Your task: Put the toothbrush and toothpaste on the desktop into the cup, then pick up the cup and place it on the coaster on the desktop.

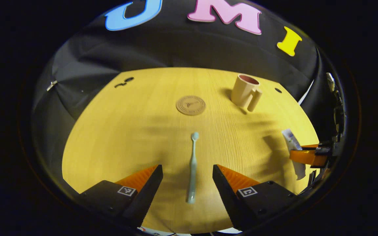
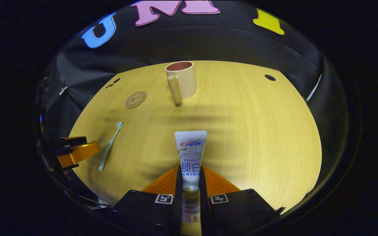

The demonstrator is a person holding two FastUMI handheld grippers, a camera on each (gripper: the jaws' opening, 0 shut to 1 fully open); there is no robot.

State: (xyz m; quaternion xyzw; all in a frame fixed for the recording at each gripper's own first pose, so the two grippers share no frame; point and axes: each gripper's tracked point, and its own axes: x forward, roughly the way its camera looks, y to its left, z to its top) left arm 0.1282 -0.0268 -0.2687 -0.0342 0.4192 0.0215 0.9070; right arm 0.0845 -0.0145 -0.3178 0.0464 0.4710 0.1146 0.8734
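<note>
1. The left tongs (image 1: pixel 187 175) are wide open and hold nothing. They hang just over the yellow wooden desk (image 1: pixel 126 131).
2. The toothbrush (image 1: pixel 193 167) lies flat on the desk between the two open fingers, touching neither one. Its brush end points away toward the coaster.
3. The right tongs (image 2: pixel 190 183) are closed tight on the toothpaste (image 2: pixel 190 157). Both fingers press on the sides of the tube near its cap end.
4. The tube is white and its flat end sticks out forward over the desk. It has a red and blue brand name and some blue writing on it. I cannot tell if the tube rests on the desk or is lifted a bit.
5. The cup (image 2: pixel 182 78) is a pale tan mug with a pinkish inside. It stands upright at the far part of the desk, with its handle toward the right tongs. There is nothing in it that I can see.
6. The coaster (image 1: pixel 191 105) is a round brown disc with a small mark stamped in the middle, too small to read. It lies flat on the desk, left of the cup and apart from it.
7. In the left gripper view, the right tongs show far off at the right edge with the tube in them.
</note>
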